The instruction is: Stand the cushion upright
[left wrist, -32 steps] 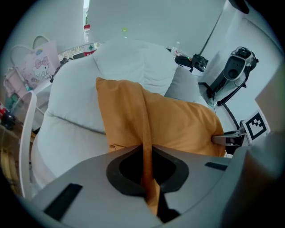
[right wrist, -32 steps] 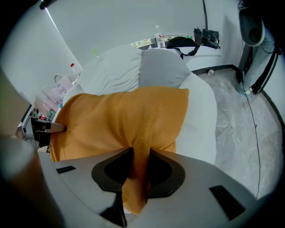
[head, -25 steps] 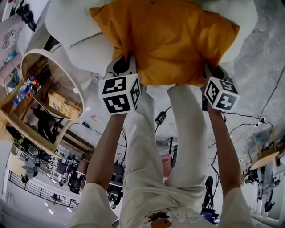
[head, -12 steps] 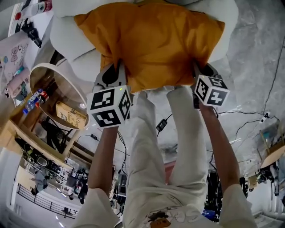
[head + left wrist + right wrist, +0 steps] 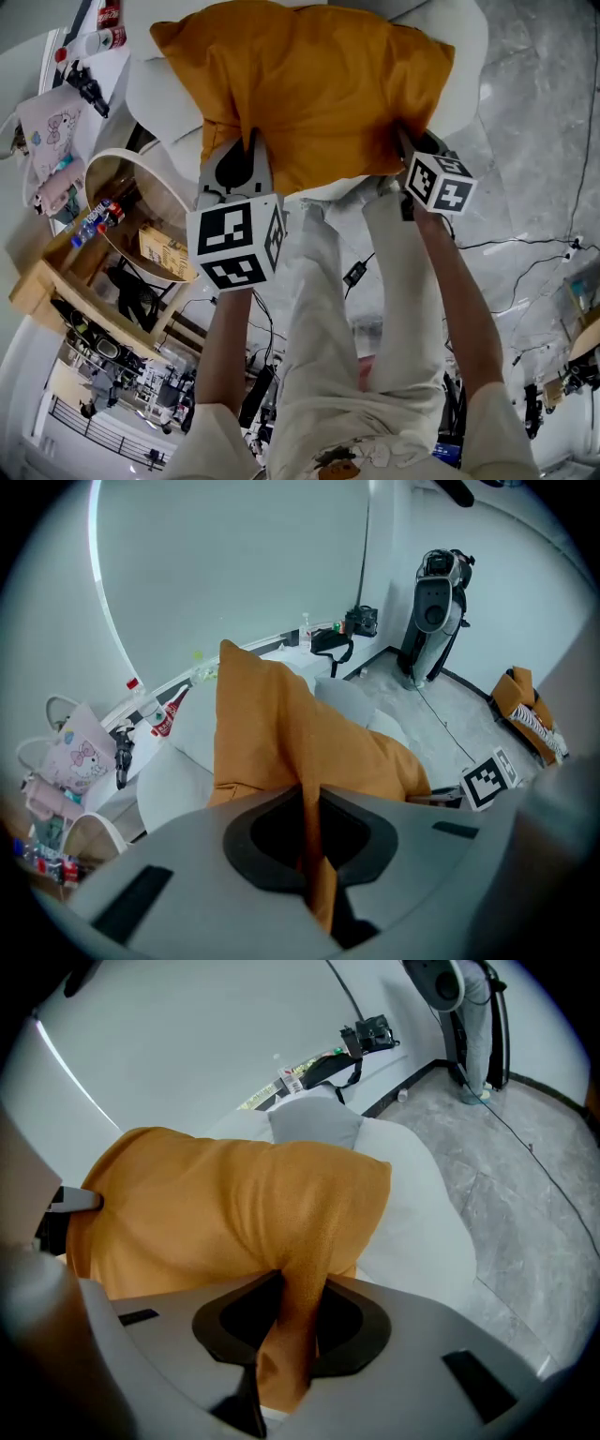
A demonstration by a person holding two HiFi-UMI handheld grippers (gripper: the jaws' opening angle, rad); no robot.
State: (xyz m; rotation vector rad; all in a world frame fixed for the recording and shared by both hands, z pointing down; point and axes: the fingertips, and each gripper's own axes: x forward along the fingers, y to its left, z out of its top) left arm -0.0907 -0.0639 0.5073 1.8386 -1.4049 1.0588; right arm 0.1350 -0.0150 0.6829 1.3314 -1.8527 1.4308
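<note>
Table (image 5: 127, 192) stands just beside the sofa's (image 5: 159, 94) left edge and blocks that side. Floor (image 5: 534, 122) off the right edge is open; cables (image 5: 506, 242) cross it nearer the person.

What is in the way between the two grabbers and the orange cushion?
Nothing visible is in the way. The left gripper and the right gripper are each shut on a fold of the orange cushion along its near edge, so nothing sits between jaws and fabric. Only the white seat lies behind the cushion.
</note>
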